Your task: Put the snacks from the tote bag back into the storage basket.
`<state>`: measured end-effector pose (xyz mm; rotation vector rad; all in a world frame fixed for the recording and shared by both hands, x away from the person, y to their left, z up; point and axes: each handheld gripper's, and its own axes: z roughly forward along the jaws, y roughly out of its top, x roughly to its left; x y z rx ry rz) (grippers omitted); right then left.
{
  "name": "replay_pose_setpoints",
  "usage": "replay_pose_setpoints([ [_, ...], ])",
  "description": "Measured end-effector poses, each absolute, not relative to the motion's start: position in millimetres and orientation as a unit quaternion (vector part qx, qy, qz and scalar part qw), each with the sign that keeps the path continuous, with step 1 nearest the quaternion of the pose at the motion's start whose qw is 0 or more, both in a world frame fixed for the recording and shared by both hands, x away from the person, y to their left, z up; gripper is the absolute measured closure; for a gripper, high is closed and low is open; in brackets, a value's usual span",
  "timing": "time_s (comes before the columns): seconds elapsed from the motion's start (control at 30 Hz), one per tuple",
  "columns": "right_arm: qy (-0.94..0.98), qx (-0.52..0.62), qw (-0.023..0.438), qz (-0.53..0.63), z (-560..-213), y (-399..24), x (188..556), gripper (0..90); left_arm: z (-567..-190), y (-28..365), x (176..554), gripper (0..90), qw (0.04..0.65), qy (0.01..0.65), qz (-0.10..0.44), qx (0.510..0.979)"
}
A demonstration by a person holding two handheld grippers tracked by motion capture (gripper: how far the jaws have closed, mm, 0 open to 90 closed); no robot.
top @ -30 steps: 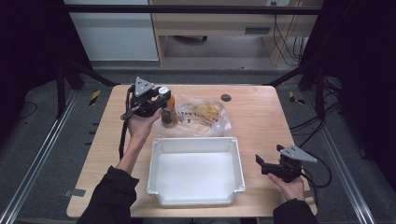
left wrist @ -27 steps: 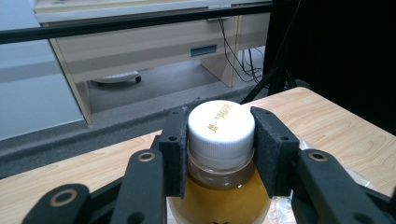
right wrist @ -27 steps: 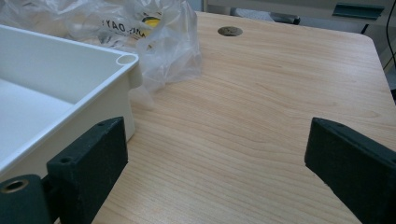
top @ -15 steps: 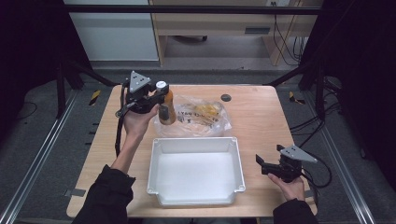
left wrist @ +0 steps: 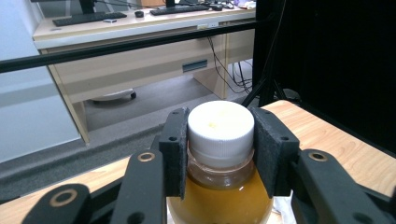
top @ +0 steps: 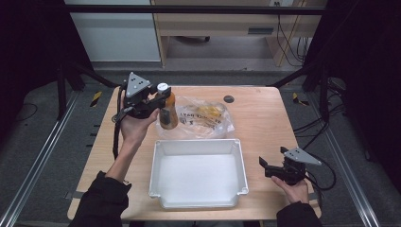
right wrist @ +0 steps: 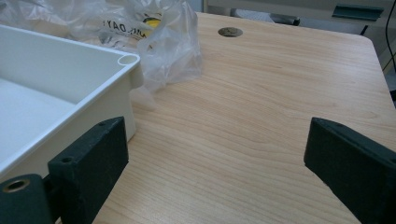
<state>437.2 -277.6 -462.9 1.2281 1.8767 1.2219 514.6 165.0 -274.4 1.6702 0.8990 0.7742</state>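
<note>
At the far left of the desk [top: 265, 123], the left gripper [top: 163, 100] has its jaws clamped on the white cap and neck of a bottle [top: 167, 111] of amber liquid, holding it upright and clear of the wood. No label on the bottle that can be made out from here. Looks like the carry step: bottle in the air, and the white bin [top: 197, 194] sitting empty in front of the person. The next move, I'd say, calls for swinging it toward the person, over the bin's rim, lowering it inside, then opening the jaws. Just beside the bottle, behind the bin, lies a crumpled clear plastic bag [top: 203, 118] with something yellow inside; dark lettering on it reads "YAO" in the right gripper view, the rest lost in the folds. Over on the right, the right gripper [top: 270, 168] rests low near the desk edge, jaws wide apart, nothing between them.
</note>
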Motion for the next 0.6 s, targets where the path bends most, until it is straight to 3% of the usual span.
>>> replay_pose_setpoints([
  [0.6, 0.704, 0.460, 0.290, 0.457, -463, -277, 436, 6.9, -277, 162, 472, 59.0, 0.535, 0.343, 0.310, 0.707],
])
